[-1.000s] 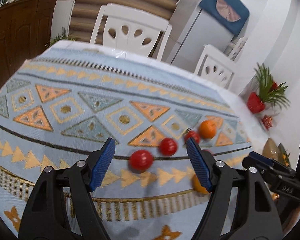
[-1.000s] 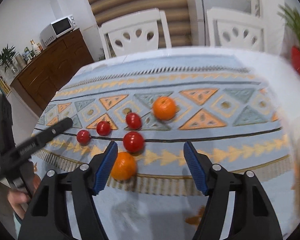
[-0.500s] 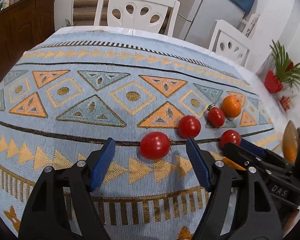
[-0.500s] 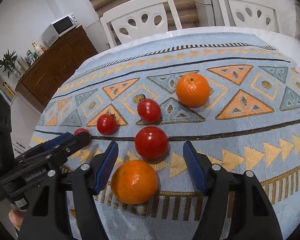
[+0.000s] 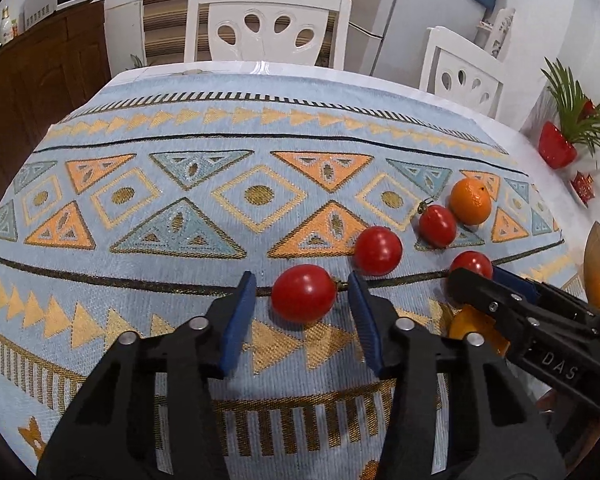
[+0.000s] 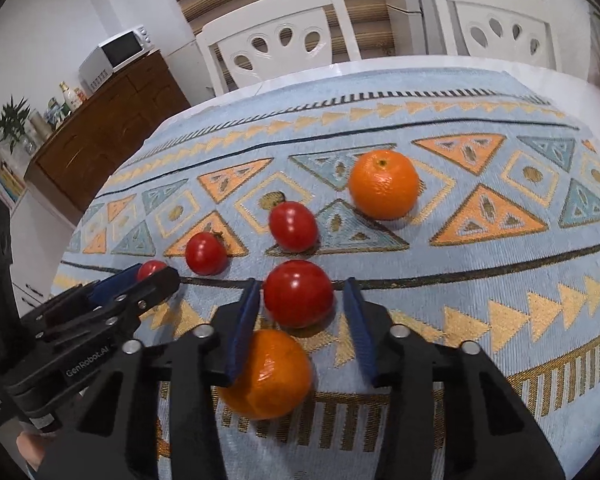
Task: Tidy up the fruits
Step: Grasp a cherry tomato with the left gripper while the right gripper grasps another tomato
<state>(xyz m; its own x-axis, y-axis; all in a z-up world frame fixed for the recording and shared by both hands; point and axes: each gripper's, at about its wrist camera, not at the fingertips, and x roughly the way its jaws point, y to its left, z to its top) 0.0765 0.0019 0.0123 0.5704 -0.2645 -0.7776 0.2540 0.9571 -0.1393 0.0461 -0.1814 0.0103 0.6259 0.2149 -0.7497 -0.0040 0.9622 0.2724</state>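
On the patterned cloth (image 5: 140,240) lie several red tomatoes and two oranges. My left gripper (image 5: 301,282) is open, and its blue pads flank the nearest tomato (image 5: 304,292) with small gaps on both sides. Further right lie tomatoes (image 5: 378,250) (image 5: 438,226) and an orange (image 5: 470,203). My right gripper (image 6: 299,284) is open around a larger tomato (image 6: 298,294); its left pad is almost touching the fruit. An orange (image 6: 266,374) lies on the cloth below its fingers. The far orange (image 6: 383,184) and tomatoes (image 6: 293,226) (image 6: 206,253) lie beyond.
Two white chairs (image 5: 266,28) (image 5: 466,76) stand at the table's far edge. A red pot with a plant (image 5: 556,148) and a gold dish (image 5: 598,264) sit at the right. A wooden cabinet (image 6: 108,136) with a microwave (image 6: 118,54) stands to the left.
Both grippers have moved forward and down to the fruit, and their jaws have narrowed. Each now brackets a tomato. The fruit has not moved.
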